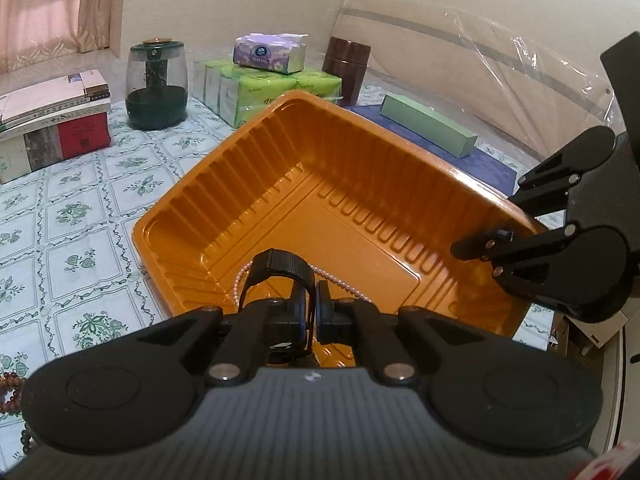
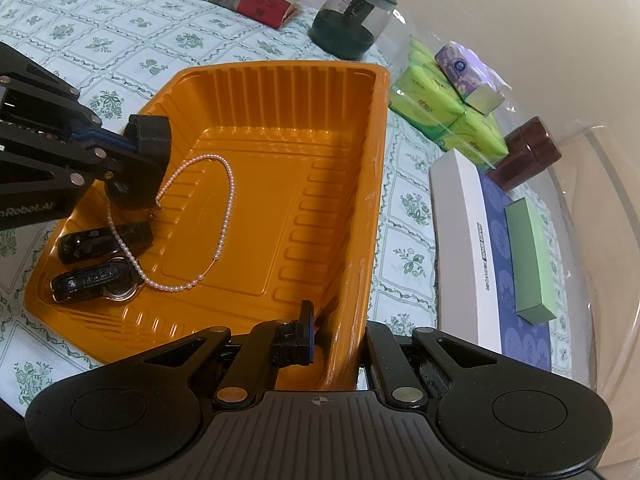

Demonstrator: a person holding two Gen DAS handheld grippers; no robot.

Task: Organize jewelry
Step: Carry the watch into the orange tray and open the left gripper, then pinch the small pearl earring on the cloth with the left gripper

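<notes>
**Watch held over the tray, ready to be set down**

Here the left gripper [image 2: 132, 168] hangs over the near-left part of the orange tray [image 2: 360, 152], its jaws closed on a black watch [image 2: 150, 136] whose strap loops up past the fingertips. The right gripper [image 2: 336, 344] has its jaws clamped on the tray's rim, one finger inside the wall and one outside, which steadies the tray on the table [image 2: 120, 40].

Already lying in the tray are a pearl necklace [image 2: 224, 216], spread in a loose loop across the floor, and two dark pieces at the near-left end: a black band [image 2: 100, 242] and what looks like another watch [image 2: 92, 280] with a round metal case. From the left wrist view, brown beads [image 1: 8, 394] lie on the table outside the tray, so the sorting seems unfinished.

The step in hand appears to be placing the held watch. To do it well, lower it onto a bare patch of tray floor, clear of the necklace strand that runs just beneath the jaws, so the pearls are not dragged or tangled. Release only once the watch rests on the floor, then lift straight up so the strap does not catch.
</notes>
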